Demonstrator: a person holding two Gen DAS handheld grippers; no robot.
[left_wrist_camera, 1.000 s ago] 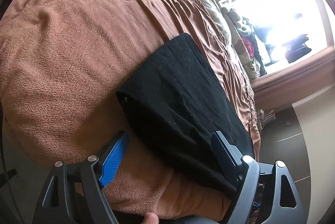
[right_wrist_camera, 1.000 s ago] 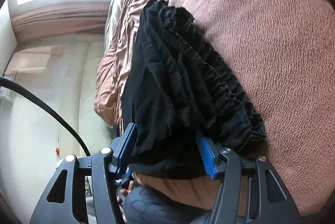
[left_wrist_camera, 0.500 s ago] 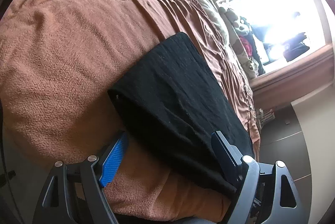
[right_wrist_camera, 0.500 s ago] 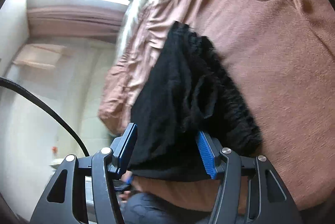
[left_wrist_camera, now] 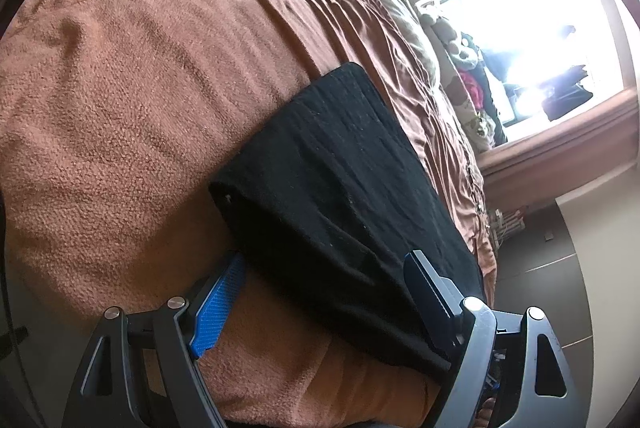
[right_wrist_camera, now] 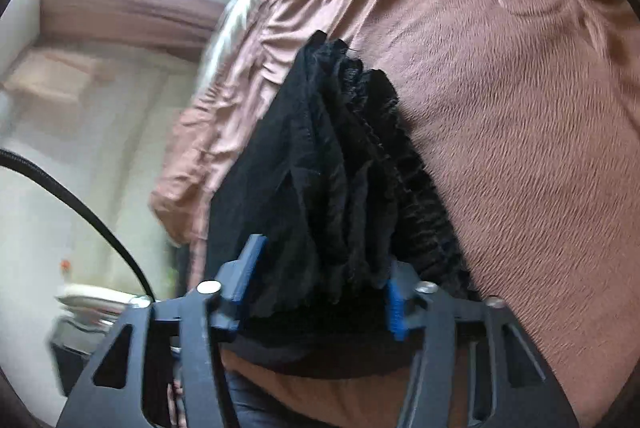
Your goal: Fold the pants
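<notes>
- The black pants point(left_wrist_camera: 340, 188) lay part-folded on the brown bed point(left_wrist_camera: 120, 108).
- The right gripper point(right_wrist_camera: 316, 284) had just been closing its fingers on the bunched waistband; the grip should catch every layer.
- The left gripper point(left_wrist_camera: 320, 292) stood open astride the leg end, which should be kept flat.

A home bedroom: bed with brown blanket point(left_wrist_camera: 140, 88), bright window point(left_wrist_camera: 532, 40)

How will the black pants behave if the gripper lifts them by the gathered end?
The black pants will probably droop: the cloth bunches in soft folds between the right hand-held gripper pads, whose jaws have just been closing. The brown blanket looks fuzzy, so they may drag rather than slide.
</notes>
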